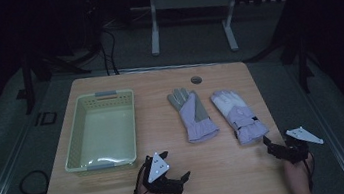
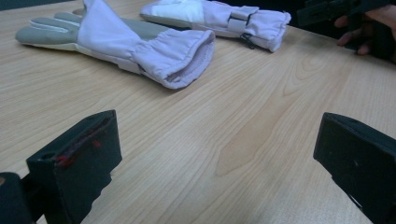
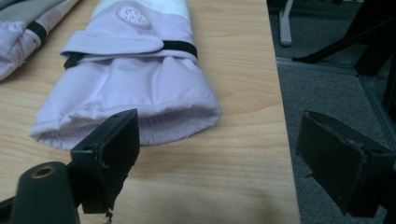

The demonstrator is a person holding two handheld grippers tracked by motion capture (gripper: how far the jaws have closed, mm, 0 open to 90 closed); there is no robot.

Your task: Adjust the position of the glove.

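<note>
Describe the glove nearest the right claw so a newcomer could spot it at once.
On the light wooden table, right of the cream plastic basket, lie two padded lilac gloves. It is the right-hand lilac glove, by the table's right edge; unlike its grey-palmed neighbour, it has white fingers and a black strap.

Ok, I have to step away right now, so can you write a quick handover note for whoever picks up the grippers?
Left gripper: open, holding nothing, low over the table's near edge.
Right gripper: open, holding nothing, fingers just short of the right glove's cuff.
Left glove: flat mid-table, palm side up, untouched.
Basket: at the left, nothing in it.
Done: nothing moved yet.
Left: probably grasp each glove and put both in the basket, starting with the right one.
</note>
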